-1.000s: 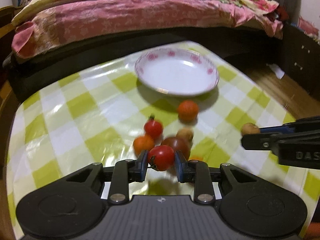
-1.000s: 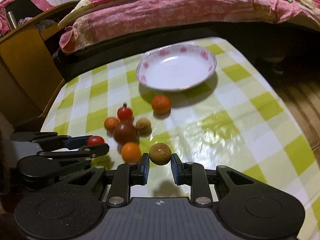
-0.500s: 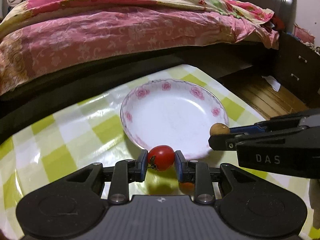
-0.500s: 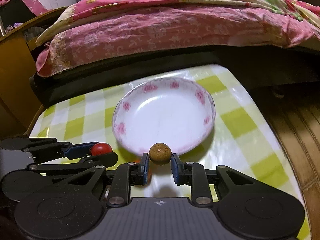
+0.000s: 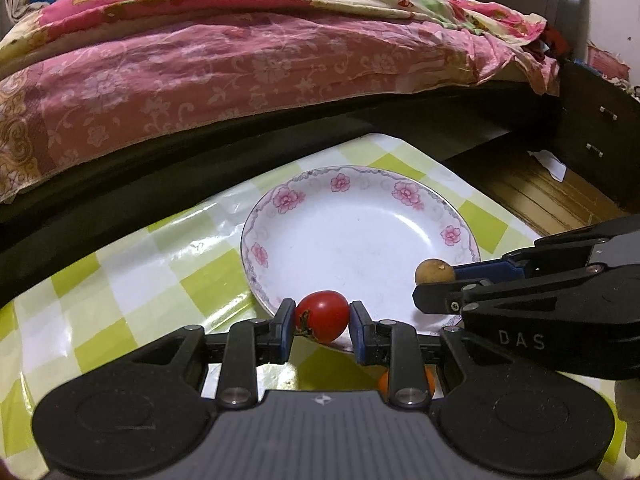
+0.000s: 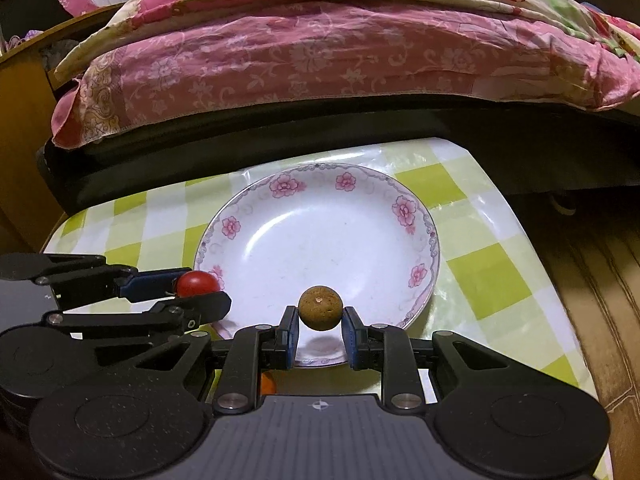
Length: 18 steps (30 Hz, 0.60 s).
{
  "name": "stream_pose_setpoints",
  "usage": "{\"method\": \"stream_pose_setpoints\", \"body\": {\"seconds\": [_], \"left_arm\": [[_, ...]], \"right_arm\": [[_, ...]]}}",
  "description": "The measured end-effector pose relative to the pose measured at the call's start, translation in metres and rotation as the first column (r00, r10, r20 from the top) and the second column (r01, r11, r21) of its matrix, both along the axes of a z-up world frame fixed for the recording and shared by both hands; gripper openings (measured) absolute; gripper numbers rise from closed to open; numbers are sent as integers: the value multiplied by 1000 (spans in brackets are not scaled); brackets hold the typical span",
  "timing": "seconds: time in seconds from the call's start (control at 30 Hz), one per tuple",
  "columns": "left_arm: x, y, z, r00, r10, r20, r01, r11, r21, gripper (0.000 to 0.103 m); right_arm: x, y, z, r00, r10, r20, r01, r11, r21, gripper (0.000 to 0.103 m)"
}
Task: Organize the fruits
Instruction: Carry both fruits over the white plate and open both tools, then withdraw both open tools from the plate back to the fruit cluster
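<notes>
Your left tongs (image 5: 322,316) grip the red tomato (image 5: 322,315) and your right tongs (image 6: 320,320) grip the brown fruit (image 6: 320,307), both over the plate's (image 5: 360,184) near rim. Go low, then open slowly so they don't roll.

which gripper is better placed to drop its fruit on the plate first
Right, probably. The right gripper holds the brown fruit further over the plate, while the left gripper holds its tomato just at the near rim.

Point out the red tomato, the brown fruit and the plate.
red tomato (image 5: 322,315): left wrist view, middle of its skin.
brown fruit (image 6: 320,307): right wrist view, its front face.
plate (image 6: 320,240): right wrist view, bare white basin.
</notes>
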State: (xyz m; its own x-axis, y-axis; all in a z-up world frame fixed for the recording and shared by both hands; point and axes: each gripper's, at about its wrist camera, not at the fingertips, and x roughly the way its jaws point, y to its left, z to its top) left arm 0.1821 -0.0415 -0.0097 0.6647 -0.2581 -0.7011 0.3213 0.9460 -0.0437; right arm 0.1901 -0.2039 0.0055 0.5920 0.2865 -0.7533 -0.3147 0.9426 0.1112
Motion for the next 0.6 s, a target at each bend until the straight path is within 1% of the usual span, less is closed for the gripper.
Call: {"method": "stream_pose_setpoints", "body": {"seconds": [0.1, 0.37, 0.5, 0.6], "left_arm": [[0, -1, -1, 1000, -2, 7, 2, 1000, 1, 37], [1, 0, 0, 1000, 3, 2, -3, 1000, -16, 41], [-2, 2, 1, 1000, 2, 10, -2, 1000, -4, 42], [-4, 6, 3, 1000, 9, 8, -9, 1000, -8, 42]], "right_arm": [[2, -1, -1, 1000, 3, -6, -3, 1000, 10, 22], [3, -3, 1, 1000, -3, 22, 3, 1000, 17, 26], [3, -6, 2, 1000, -13, 19, 13, 1000, 25, 28], [1, -6, 4, 1000, -16, 19, 15, 999, 33, 30]]}}
